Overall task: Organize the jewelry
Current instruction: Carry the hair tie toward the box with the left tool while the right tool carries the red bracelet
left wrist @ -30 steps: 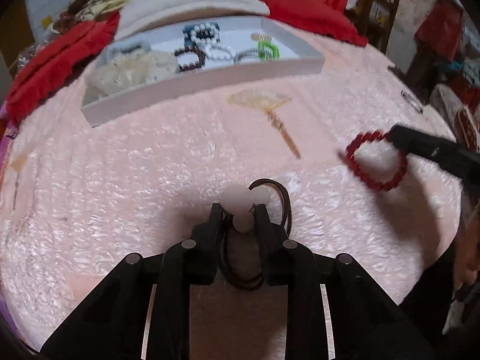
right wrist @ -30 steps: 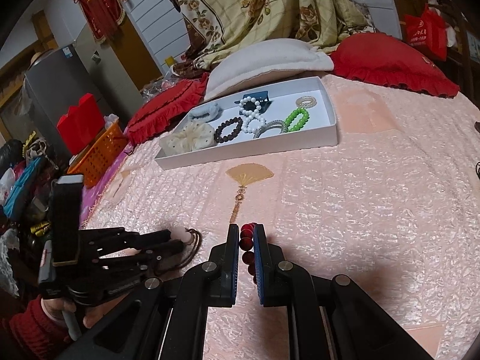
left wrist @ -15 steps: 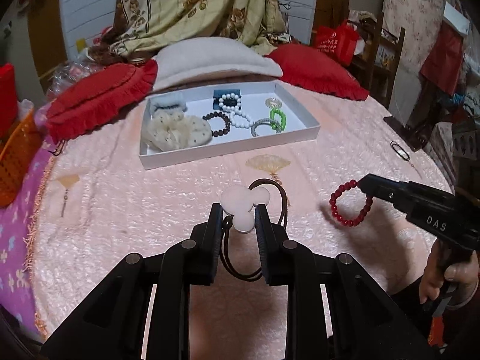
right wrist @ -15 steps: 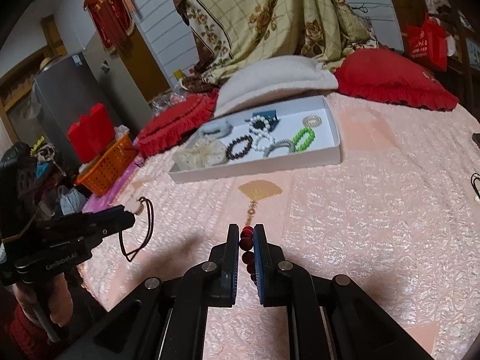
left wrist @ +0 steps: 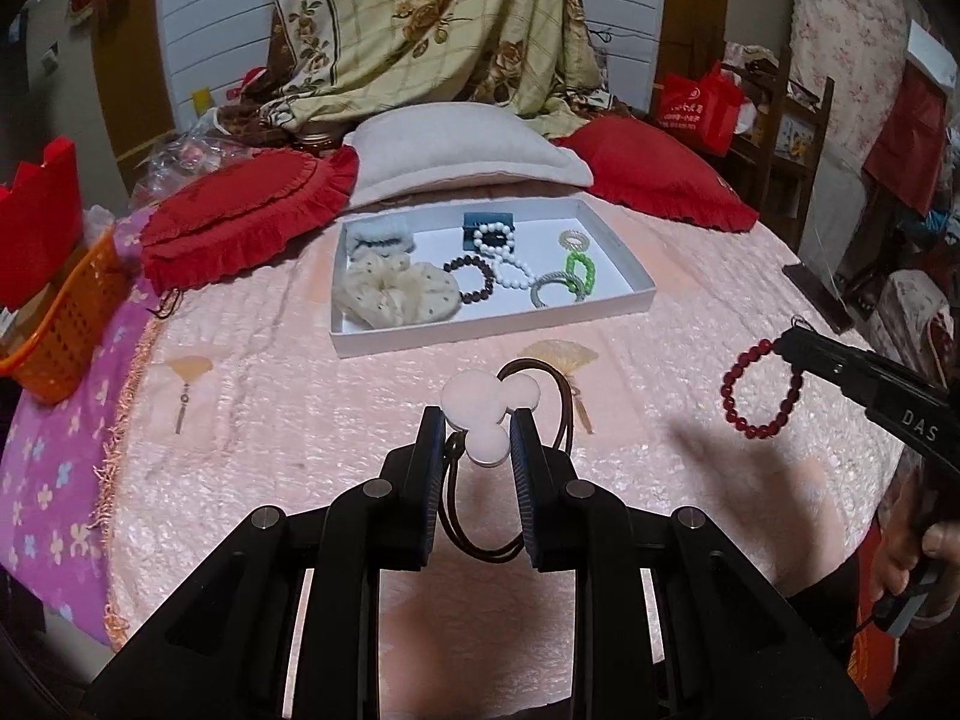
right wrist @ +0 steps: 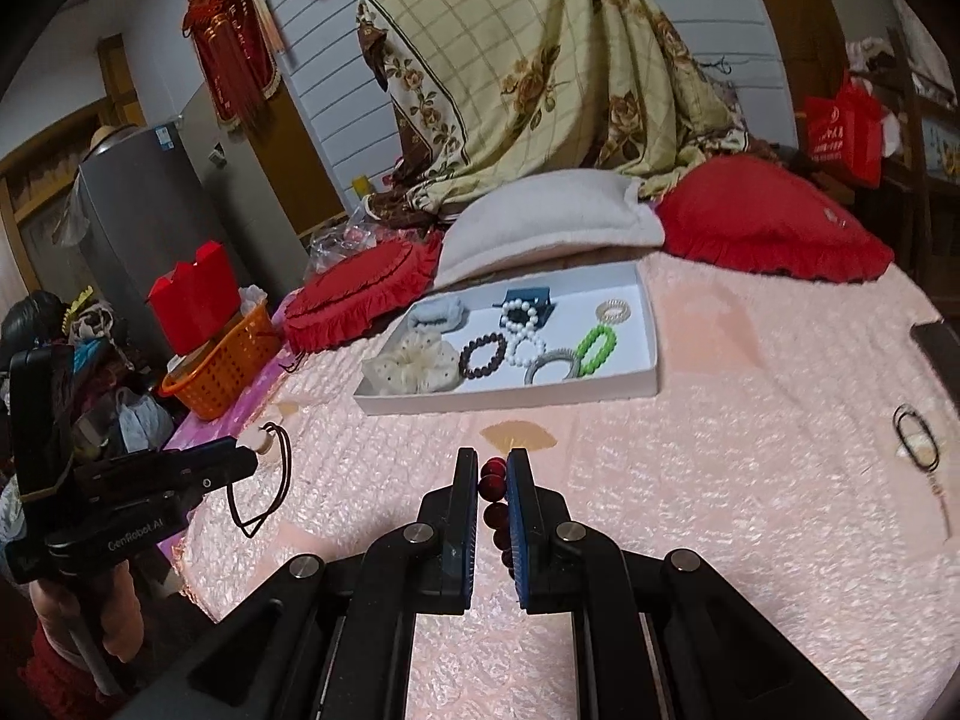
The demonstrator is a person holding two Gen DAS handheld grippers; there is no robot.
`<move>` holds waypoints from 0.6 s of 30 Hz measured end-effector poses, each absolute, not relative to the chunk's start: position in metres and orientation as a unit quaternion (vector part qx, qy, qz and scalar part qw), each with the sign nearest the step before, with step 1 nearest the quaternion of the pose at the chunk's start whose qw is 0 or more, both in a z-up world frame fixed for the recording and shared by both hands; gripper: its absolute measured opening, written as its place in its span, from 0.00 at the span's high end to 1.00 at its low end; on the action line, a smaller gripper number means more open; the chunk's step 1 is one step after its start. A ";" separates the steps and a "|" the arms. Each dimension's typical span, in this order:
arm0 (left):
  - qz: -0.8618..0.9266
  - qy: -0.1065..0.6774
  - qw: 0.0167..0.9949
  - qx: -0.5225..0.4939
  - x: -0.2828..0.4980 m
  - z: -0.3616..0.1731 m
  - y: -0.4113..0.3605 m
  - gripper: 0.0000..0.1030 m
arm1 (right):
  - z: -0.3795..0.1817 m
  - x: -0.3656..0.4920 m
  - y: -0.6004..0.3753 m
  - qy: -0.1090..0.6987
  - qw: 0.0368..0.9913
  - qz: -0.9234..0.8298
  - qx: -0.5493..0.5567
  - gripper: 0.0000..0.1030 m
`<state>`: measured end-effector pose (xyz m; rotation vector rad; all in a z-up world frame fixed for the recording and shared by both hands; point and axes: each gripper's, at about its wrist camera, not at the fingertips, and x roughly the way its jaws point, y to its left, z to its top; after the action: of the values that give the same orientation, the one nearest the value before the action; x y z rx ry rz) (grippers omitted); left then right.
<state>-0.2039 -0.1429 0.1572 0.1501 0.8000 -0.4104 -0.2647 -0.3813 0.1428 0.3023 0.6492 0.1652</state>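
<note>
My left gripper (left wrist: 477, 420) is shut on a hair tie with a white three-lobed charm (left wrist: 489, 405); its brown elastic loop (left wrist: 480, 540) hangs below, lifted off the pink bedspread. From the right wrist view the same left gripper (right wrist: 249, 459) shows at the left with the tie dangling. My right gripper (right wrist: 493, 468) is shut on a dark red bead bracelet (right wrist: 495, 507). That bracelet (left wrist: 759, 390) hangs in the air from the right gripper's tip (left wrist: 786, 342). The white tray (left wrist: 636, 300) beyond holds several bracelets and scrunchies.
Red cushions (left wrist: 240, 222) and a white pillow (left wrist: 462, 150) lie behind the tray. An orange basket (left wrist: 60, 324) stands at the left edge. A dark hair tie (right wrist: 915, 438) and a black object (right wrist: 939, 348) lie on the bedspread at the right.
Both grippers have risen off the bedspread with their items, so the hair tie and the red bracelet now hang in the air. The tray looks farther below.
</note>
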 end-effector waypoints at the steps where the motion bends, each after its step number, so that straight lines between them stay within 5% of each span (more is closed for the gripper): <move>1: -0.198 0.386 0.898 0.071 -0.202 0.160 -0.141 0.80 | 0.146 -0.264 -0.381 0.316 0.934 0.079 0.146 0.91; 18: -0.208 0.347 0.905 0.132 -0.160 0.197 -0.177 0.80 | 0.169 -0.200 -0.394 0.329 0.931 0.075 0.141 0.91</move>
<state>-0.1598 -0.1773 0.1972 0.2723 0.7166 -0.4303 -0.2002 -0.3937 0.1693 0.2880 0.6735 0.1526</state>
